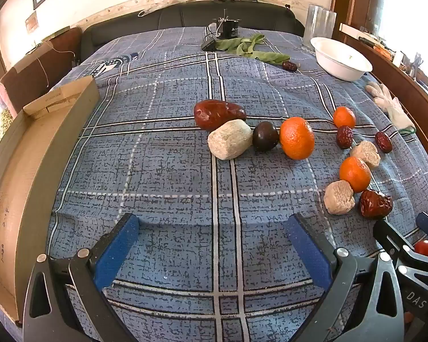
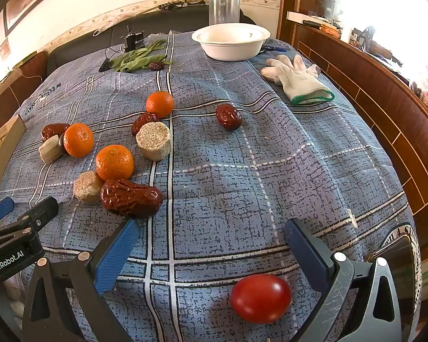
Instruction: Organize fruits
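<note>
Left gripper [image 1: 211, 245] spread wide, nothing between its blue pads, only blue plaid cloth [image 1: 168, 176]. Right gripper [image 2: 211, 245] likewise spread, empty; a cherry tomato [image 2: 260, 297] lies near, just inside its right finger. Fruits scattered mid-cloth: oranges [image 2: 114, 162], red dates [image 2: 131, 198], pale chunks [image 2: 154, 140] (kind unclear). White bowl [image 2: 231, 44] far right; cardboard box [image 1: 28, 148] left.

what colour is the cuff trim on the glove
Green, on the white glove; clearest in the right wrist view.
</note>
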